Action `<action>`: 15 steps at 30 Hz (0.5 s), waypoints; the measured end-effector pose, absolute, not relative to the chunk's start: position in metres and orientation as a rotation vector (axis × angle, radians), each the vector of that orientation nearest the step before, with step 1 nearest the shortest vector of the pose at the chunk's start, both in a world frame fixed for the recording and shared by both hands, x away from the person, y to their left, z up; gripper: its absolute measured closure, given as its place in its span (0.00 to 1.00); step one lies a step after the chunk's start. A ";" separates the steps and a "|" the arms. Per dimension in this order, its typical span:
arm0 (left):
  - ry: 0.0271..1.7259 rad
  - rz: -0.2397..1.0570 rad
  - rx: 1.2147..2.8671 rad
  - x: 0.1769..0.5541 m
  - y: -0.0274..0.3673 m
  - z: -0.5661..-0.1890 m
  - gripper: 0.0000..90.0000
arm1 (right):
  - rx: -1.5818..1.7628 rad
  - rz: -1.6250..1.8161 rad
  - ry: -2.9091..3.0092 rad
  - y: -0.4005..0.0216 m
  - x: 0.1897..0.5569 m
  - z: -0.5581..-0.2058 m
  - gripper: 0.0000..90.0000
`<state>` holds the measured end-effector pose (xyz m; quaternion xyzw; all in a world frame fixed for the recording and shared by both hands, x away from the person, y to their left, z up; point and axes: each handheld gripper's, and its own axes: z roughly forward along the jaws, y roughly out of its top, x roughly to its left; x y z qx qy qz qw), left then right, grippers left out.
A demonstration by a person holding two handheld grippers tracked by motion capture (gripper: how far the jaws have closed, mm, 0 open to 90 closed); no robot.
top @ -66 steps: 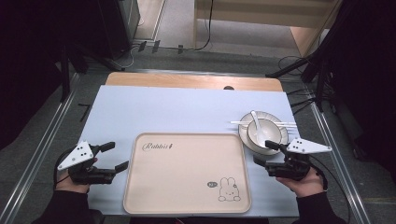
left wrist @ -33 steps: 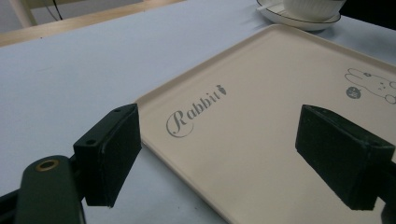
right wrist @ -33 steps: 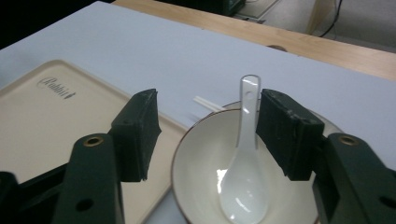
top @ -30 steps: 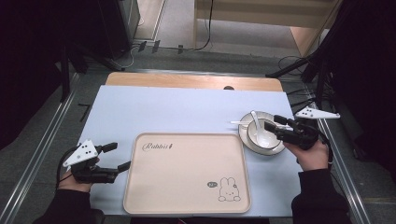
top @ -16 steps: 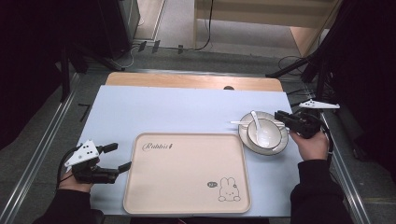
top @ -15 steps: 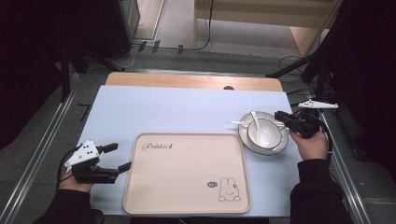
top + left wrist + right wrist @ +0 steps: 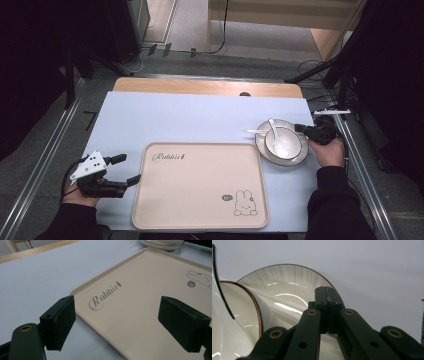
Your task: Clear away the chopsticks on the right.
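Note:
A white bowl (image 7: 282, 142) with a white spoon (image 7: 274, 129) in it stands on a round plate (image 7: 263, 147) at the right of the table. My right gripper (image 7: 299, 128) lies low at the plate's right rim, pointing left at the bowl. Its jaws have just been closing. In the right gripper view they (image 7: 327, 296) stand shut, pad against pad, over the plate's rim (image 7: 287, 280) with nothing between them, and the bowl (image 7: 239, 305) is just to their left. My left gripper (image 7: 129, 168) rests open at the left edge of the beige rabbit tray (image 7: 200, 185), holding nothing.
The left gripper view looks across the tray (image 7: 150, 290), with the plate (image 7: 162, 243) at the far edge. The pale blue table mat (image 7: 190, 117) stretches behind the tray. Metal rails run along both sides of the table.
My right gripper has come down from above the plate's right side to its rim, and its jaws have closed. The left gripper has stayed put.

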<state>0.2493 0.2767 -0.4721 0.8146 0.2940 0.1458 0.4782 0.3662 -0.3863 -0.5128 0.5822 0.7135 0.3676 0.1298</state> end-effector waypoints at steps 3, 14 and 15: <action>0.715 0.352 1.987 0.249 0.277 -0.472 0.17 | 1.690 1.030 2.107 -0.386 0.367 -0.515 1.00; 0.712 0.360 1.991 0.248 0.277 -0.472 0.17 | 1.709 0.995 2.184 -0.394 0.354 -0.516 1.00; 0.711 0.363 1.992 0.248 0.278 -0.472 0.17 | 1.710 1.000 2.181 -0.395 0.351 -0.516 1.00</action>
